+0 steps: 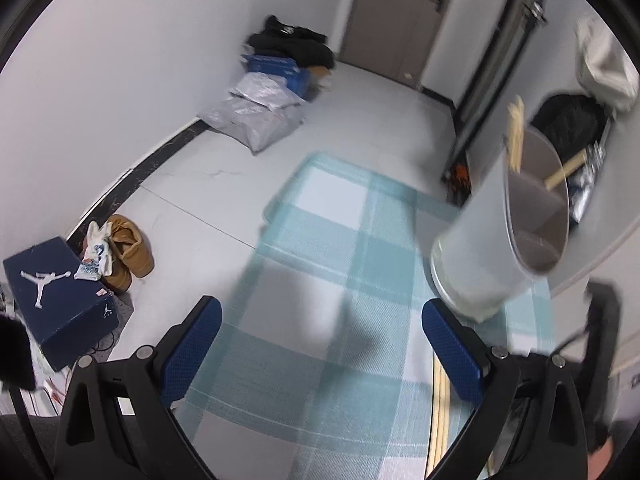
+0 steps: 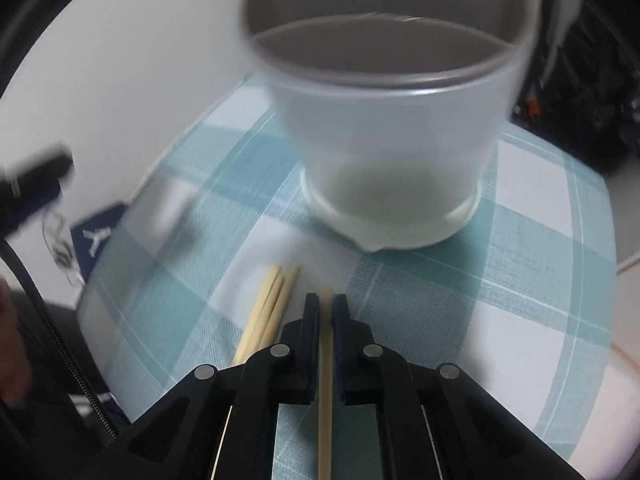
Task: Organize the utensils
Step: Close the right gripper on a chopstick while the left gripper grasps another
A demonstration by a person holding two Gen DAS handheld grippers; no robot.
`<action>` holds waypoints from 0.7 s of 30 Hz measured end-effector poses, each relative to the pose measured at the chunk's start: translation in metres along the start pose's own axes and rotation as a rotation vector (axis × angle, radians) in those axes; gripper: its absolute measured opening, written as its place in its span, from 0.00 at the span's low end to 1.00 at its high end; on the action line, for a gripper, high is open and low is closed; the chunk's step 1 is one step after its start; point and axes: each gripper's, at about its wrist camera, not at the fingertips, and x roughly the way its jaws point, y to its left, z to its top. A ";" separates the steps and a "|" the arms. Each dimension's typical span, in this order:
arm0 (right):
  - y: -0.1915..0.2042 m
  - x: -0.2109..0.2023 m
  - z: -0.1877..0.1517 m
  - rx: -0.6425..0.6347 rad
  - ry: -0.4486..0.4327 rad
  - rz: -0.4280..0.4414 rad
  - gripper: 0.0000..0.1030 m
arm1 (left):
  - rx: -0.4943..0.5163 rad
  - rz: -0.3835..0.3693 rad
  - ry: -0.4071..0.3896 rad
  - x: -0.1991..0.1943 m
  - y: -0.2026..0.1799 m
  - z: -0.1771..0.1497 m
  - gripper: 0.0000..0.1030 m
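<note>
A white utensil holder (image 2: 392,136) with a grey divided inside stands on a teal-and-white checked cloth (image 2: 500,280). In the left wrist view the holder (image 1: 492,248) is at the right and has wooden chopsticks (image 1: 516,136) sticking out of it. My right gripper (image 2: 326,300) is shut on a single wooden chopstick (image 2: 325,380), just in front of the holder's base. Three more chopsticks (image 2: 272,308) lie on the cloth to its left. My left gripper (image 1: 320,320) is open and empty above the cloth (image 1: 320,248), left of the holder.
The cloth covers a small table whose far edge drops to a tiled floor (image 1: 208,184). On the floor are a blue shoe box (image 1: 60,300), tan shoes (image 1: 128,252) and bags by the wall (image 1: 260,116). A dark backpack (image 1: 568,120) sits behind the holder.
</note>
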 end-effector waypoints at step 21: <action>-0.098 -0.048 -0.019 0.514 -0.169 0.301 0.06 | 0.277 0.030 0.283 0.043 -0.061 -0.048 0.96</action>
